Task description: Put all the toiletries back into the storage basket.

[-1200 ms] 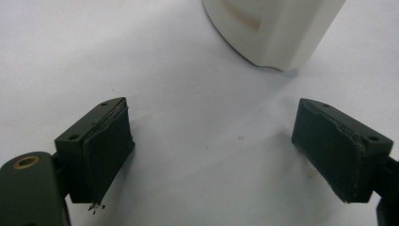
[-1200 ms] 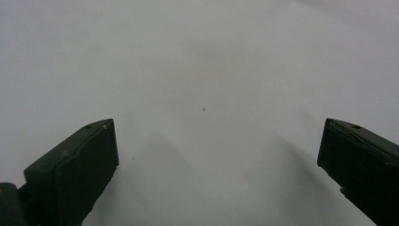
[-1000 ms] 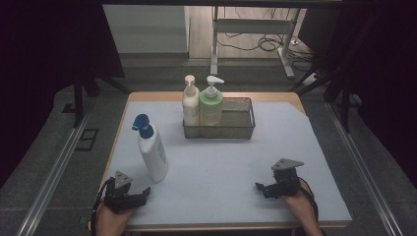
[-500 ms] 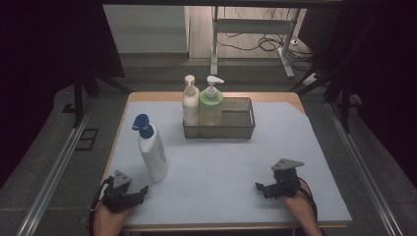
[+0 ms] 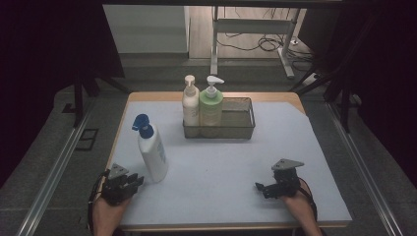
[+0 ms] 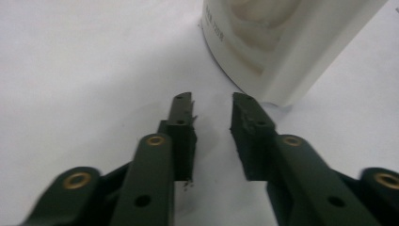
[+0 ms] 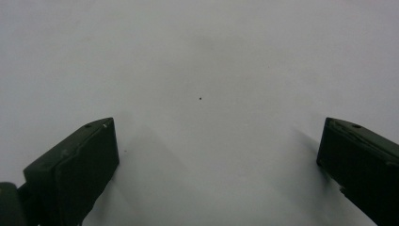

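Left gripper view: white bottle (image 6: pixel 287 42), print unreadable.

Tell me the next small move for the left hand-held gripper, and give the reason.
Probably reopen the jaws, then ease forward around the blue-pump lotion bottle. The left hand-held gripper has just been closing with nothing between its jaws; the gap now looks narrower than the bottle standing just ahead and to the right. The wire basket has free room beside its two bottles.
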The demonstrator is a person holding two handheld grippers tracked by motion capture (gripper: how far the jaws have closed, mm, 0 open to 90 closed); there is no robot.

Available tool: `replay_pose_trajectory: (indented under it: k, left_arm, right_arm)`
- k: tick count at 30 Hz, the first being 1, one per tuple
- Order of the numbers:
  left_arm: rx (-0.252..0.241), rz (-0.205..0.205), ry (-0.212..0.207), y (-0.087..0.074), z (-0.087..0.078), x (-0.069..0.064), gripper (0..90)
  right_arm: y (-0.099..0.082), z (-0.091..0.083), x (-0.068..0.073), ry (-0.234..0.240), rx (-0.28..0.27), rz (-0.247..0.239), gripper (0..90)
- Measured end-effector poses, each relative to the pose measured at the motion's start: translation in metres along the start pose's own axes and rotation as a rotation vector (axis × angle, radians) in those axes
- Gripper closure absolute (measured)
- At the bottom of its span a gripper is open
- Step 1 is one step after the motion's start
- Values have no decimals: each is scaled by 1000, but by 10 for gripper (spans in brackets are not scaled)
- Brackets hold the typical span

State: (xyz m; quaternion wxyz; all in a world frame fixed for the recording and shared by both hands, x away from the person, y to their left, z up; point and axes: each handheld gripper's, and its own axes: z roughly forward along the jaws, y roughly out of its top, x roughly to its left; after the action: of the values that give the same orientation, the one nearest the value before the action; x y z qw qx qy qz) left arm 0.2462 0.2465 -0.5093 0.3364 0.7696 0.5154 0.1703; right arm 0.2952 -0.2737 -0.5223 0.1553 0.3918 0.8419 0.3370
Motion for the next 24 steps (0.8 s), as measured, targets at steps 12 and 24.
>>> replay_pose_trajectory:
  k: [12,24]
  left_arm:
    - [30,-2,-9,13,9,12,896]
    - [37,9,-57,23,25,7,897]
  right_arm:
    - [0,0,0,0,-1,0,0]
    - [0,0,0,-1,-2,0,0]
